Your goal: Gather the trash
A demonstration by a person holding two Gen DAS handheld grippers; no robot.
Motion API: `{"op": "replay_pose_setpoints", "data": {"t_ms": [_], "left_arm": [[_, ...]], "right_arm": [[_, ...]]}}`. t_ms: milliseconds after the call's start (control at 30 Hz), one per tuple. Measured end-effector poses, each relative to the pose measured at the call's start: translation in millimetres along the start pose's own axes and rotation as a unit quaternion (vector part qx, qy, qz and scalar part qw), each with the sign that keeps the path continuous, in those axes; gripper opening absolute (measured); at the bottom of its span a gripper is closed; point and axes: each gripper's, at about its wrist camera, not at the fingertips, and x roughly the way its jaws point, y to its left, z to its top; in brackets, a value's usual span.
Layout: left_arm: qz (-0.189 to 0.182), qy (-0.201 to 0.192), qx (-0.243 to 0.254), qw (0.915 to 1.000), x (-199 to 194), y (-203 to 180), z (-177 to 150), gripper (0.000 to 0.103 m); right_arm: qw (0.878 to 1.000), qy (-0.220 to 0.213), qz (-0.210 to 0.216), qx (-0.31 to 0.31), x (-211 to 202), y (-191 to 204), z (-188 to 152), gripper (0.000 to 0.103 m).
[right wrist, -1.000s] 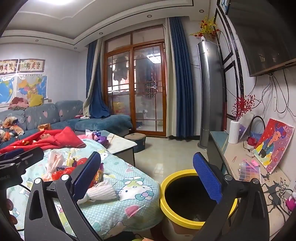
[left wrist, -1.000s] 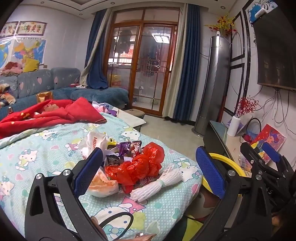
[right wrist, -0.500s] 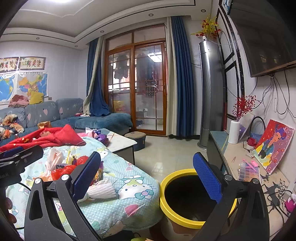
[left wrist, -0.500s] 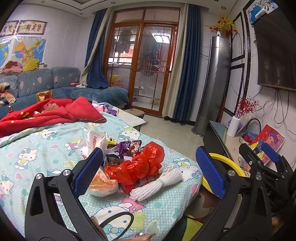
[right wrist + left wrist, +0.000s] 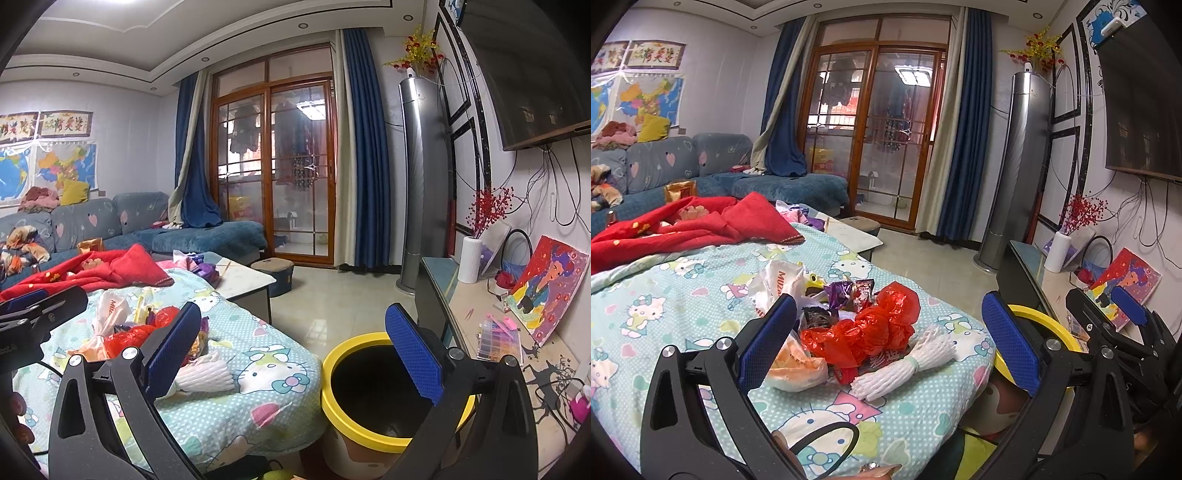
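A heap of trash lies on the Hello Kitty blanket (image 5: 665,295): a red plastic bag (image 5: 871,332), a white foam net (image 5: 912,363), a white printed bag (image 5: 779,284), an orange-white bag (image 5: 798,367) and snack wrappers (image 5: 849,290). My left gripper (image 5: 886,343) is open and empty, above and before the heap. My right gripper (image 5: 295,350) is open and empty, over the edge between the blanket and a yellow-rimmed bin (image 5: 369,380). The bin rim (image 5: 1049,325) shows right of the bed in the left wrist view. The heap (image 5: 140,328) also shows left in the right wrist view.
A red blanket (image 5: 701,225) lies at the bed's far side, a blue sofa (image 5: 775,188) behind. A low white table (image 5: 243,277) and stool (image 5: 273,269) stand by the bed. A TV stand (image 5: 491,325) with vase, painting and box runs along the right wall.
Both grippers have barely shifted; the views are almost the same. Nothing was taken hold of or let go.
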Motion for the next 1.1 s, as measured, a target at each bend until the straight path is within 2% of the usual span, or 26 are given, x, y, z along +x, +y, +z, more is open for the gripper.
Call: {"op": "replay_pose_setpoints", "data": {"t_ms": [667, 833, 1100], "left_arm": [[0.001, 0.001, 0.0, 1.0, 0, 1, -1, 0.092], [0.01, 0.006, -0.009, 0.9999, 5, 7, -6, 0.092], [0.044, 0.029, -0.051, 0.9973, 17, 45, -5, 0.092]], "right_arm": [[1.0, 0.012, 0.014, -0.005, 5, 2, -4, 0.097], [0.999, 0.023, 0.041, -0.007, 9, 6, -4, 0.097], [0.992, 0.055, 0.108, -0.03, 31, 30, 2, 0.097]]}}
